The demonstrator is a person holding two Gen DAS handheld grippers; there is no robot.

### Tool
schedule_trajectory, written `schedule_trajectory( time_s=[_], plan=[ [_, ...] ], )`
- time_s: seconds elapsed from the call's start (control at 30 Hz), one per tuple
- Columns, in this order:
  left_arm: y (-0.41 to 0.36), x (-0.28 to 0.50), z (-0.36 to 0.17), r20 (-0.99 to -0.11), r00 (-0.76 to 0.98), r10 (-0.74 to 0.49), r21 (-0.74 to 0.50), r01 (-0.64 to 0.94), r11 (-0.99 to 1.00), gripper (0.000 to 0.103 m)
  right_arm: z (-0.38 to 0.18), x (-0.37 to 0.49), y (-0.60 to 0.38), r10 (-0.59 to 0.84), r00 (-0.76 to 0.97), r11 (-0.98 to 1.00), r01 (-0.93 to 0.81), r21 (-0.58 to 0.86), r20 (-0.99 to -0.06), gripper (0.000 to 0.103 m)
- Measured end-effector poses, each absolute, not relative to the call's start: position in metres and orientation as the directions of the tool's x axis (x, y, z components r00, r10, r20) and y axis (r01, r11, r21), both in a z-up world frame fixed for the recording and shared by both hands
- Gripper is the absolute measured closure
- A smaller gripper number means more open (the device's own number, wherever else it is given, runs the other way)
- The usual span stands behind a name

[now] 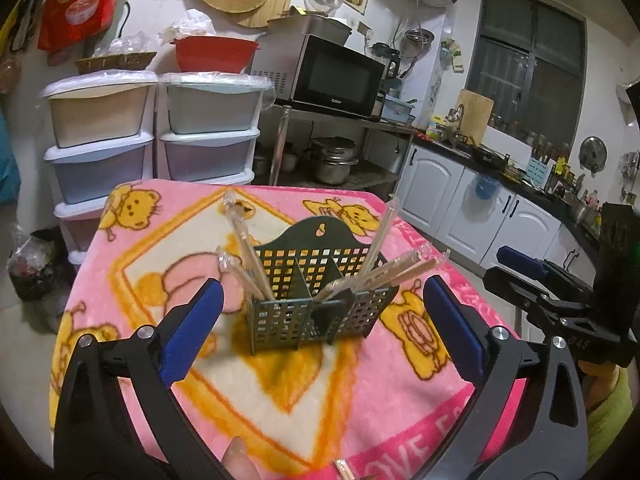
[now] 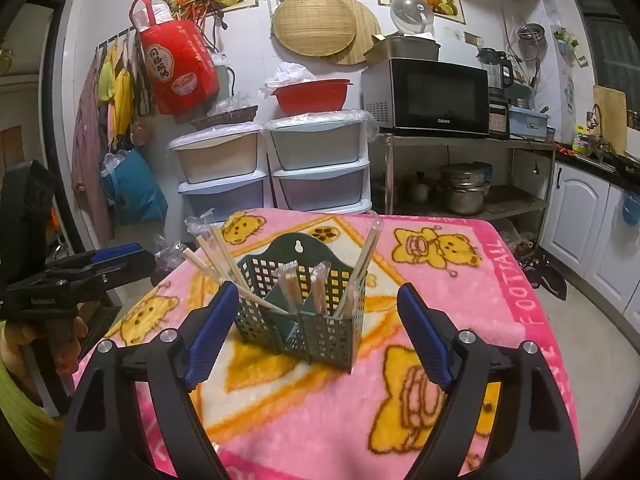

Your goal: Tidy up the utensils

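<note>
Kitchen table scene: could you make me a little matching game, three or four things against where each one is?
Things:
1. wrapped chopsticks
2. green holder
3. red basin
4. microwave

Places:
A. on a metal shelf
B. on the pink blanket
C. on top of the plastic drawers
D. standing inside the holder's compartments

Pairs: 1-D, 2-B, 3-C, 4-A

Both claws, left claw and right claw, are open and hold nothing.
</note>
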State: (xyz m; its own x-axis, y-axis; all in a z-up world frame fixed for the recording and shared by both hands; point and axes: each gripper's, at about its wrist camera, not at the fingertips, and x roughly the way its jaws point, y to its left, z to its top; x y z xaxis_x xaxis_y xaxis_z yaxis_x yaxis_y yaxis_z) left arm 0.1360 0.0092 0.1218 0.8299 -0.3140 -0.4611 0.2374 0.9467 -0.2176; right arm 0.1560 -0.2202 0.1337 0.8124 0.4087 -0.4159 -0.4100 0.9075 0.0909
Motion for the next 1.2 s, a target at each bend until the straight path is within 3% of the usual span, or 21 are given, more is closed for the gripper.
schedule_trajectory(
  time_s=[0.67,1.2],
  plan=[
    [0.025,0.11,0.074,-0.51,0.808,-0.294,-0.264,0.179,0.948,0.011,0.086,0.128,-0.219,0.385,0.796,0.915,-0.394,0.084,-0.466,0.017],
    [0.026,0.091,0.038,-0.497,0.835,-0.238,-0.211,0.149,0.966,0.011,0.045,0.118,-0.22,0.373,0.776,0.923,-0.367,0.117,-0.509,0.015]
  ],
)
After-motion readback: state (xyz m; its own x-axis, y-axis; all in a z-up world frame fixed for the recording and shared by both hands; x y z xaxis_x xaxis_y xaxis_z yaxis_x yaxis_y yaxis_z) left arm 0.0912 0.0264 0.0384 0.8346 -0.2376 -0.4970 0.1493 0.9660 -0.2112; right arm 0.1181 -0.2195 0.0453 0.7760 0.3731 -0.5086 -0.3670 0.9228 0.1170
